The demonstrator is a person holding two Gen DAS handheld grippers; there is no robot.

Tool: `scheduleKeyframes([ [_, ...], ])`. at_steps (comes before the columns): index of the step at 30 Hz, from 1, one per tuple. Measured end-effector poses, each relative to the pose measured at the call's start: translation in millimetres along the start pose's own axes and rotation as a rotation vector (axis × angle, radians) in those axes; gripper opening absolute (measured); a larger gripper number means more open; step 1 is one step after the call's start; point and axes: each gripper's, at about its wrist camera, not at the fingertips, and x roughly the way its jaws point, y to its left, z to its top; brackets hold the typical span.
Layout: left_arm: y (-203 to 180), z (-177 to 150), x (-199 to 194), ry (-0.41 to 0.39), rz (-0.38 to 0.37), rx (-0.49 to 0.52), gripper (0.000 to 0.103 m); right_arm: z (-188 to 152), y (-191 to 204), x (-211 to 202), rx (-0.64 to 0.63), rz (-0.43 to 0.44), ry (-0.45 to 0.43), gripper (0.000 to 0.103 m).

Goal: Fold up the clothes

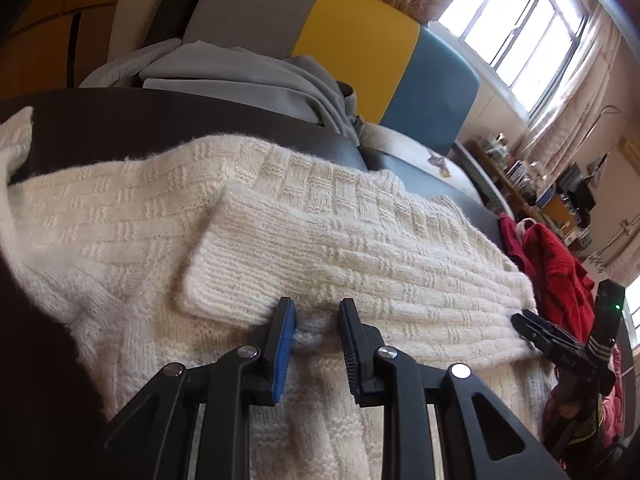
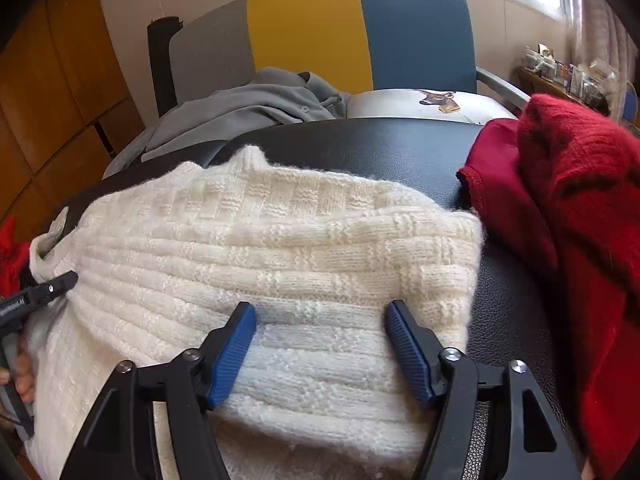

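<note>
A cream knitted sweater [image 1: 320,232] lies spread on the black table [image 2: 380,148], with one sleeve folded across its body. My left gripper [image 1: 316,312] rests at the sleeve's near edge. Its jaws stand a little apart and a small tuft of knit rises between them without being pinched. My right gripper [image 2: 320,320] hovers wide open over the sweater's right part [image 2: 280,240], the fabric lying flat under its fingers [image 2: 408,344]. Each gripper shows in the other's view: the right gripper [image 1: 532,324] at the sweater's right edge, the left gripper [image 2: 64,282] at its left.
Red knitted clothes [image 2: 580,200] are heaped on the table right of the sweater. A grey garment [image 2: 248,108] and a white cushion [image 2: 400,104] lie on a grey, yellow and blue chair [image 2: 312,32] behind the table. A cluttered shelf [image 1: 532,184] runs along the window wall.
</note>
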Motion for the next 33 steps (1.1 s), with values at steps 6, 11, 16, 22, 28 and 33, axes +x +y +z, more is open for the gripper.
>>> scheduleKeyframes([
  [6, -55.6, 7.8, 0.9, -0.004, -0.033, 0.142, 0.028, 3.0, 1.9, -29.3, 0.091, 0.185, -0.031, 0.096],
  [11, -82.2, 6.6, 27.9, 0.040, -0.062, 0.191, 0.028, -29.5, -0.6, -64.6, 0.342, 0.471, -0.028, 0.103],
  [16, -64.6, -1.0, 39.0, 0.042, -0.126, 0.126, 0.028, -50.2, 0.5, -55.3, 0.425, 0.418, -0.030, 0.103],
  [22, -50.2, -4.2, 33.9, 0.030, -0.185, 0.039, 0.021, -35.7, -40.0, -50.3, 0.601, 0.233, -0.210, 0.103],
  [28, -53.7, -6.4, 31.7, 0.025, -0.170, 0.047, 0.021, -51.6, -74.3, -51.1, 0.738, 0.314, -0.242, 0.100],
  [33, -45.8, -5.1, 31.2, 0.024, -0.206, 0.010, 0.021, -55.8, -46.5, -64.7, 0.530, 0.297, -0.067, 0.103],
])
